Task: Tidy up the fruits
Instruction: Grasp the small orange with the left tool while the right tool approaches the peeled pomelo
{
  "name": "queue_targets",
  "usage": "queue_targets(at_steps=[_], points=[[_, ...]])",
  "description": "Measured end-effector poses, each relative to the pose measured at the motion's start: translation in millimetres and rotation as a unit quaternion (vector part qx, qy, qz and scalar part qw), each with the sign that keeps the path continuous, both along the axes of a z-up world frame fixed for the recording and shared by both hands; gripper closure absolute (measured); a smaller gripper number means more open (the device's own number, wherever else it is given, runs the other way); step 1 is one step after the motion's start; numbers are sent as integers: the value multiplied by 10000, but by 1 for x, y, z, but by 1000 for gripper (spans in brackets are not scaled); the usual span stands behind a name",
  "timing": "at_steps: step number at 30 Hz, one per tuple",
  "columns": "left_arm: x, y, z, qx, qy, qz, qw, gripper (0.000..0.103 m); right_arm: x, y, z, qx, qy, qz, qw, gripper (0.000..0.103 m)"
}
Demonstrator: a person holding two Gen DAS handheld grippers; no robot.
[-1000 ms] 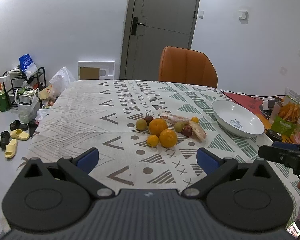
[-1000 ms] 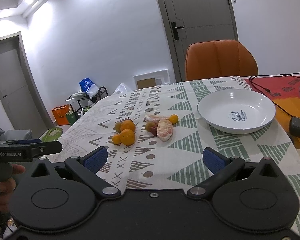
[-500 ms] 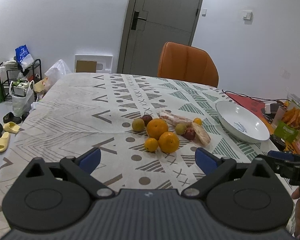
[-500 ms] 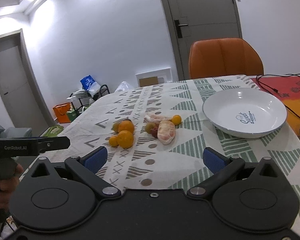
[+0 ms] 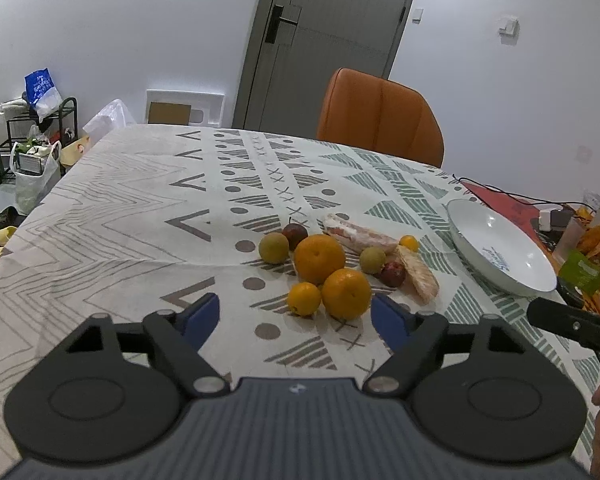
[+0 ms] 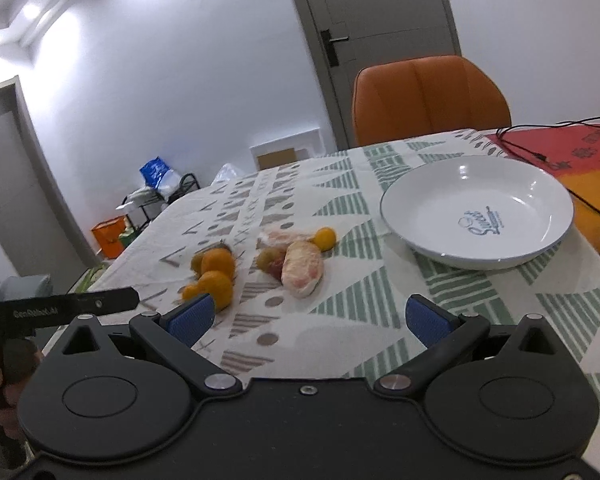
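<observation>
A cluster of fruit lies mid-table: two large oranges point(image 5: 346, 293) point(image 5: 319, 258), a small orange point(image 5: 304, 298), green-brown round fruits point(image 5: 273, 247), dark plums point(image 5: 393, 273) and two wrapped pomelo pieces point(image 5: 418, 276). An empty white plate point(image 5: 500, 254) point(image 6: 478, 210) stands to their right. My left gripper point(image 5: 294, 318) hovers just short of the nearest oranges; its jaws are closing, with nothing between the pads. My right gripper point(image 6: 306, 318) stands open before the wrapped piece point(image 6: 303, 270), empty. Each gripper's side edge shows in the other's view.
An orange chair point(image 5: 380, 116) stands at the table's far side before a grey door. Snack packets point(image 5: 596, 248), cables and a red mat crowd the table's right end. A shelf, bags and slippers are on the floor at left. The patterned cloth point(image 5: 140, 220) is bare left of the fruit.
Both grippers have come forward and lower toward the fruit, which looks larger. The left gripper's blue pads now stand closer together. No fruit has moved.
</observation>
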State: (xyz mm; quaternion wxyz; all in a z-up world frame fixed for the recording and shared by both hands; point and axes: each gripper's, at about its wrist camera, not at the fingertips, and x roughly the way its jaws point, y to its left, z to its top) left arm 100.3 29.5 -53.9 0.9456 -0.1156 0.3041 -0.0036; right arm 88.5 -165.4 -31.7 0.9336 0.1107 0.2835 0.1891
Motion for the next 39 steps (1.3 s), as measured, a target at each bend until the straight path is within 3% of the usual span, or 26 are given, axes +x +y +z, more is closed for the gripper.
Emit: queue_targets(at_steps=[10, 16, 23, 26, 28, 32, 39], points=[[22, 3, -18, -116, 241, 26, 9996, 38, 16, 5, -8, 10, 63, 64, 10000, 1], [37, 0, -26, -174, 343, 31, 9993, 45, 30, 7, -15, 77, 219, 163, 9996, 8], [50, -9, -31, 56, 333, 10, 9994, 52, 42, 8, -25, 178, 376, 235, 9989, 13], [53, -11, -32, 132, 298, 56, 9995, 63, 47, 8, -27, 209, 413, 228, 9987, 13], [55, -11, -32, 127, 318, 38, 9994, 81, 49, 8, -28, 232, 409, 244, 9986, 13], [55, -8, -30, 14, 350, 76, 9994, 81, 53, 8, -29, 241, 416, 274, 9985, 13], [50, 4, -27, -53, 322, 212, 9992, 81, 69, 18, -32, 153, 534, 339, 9979, 26]])
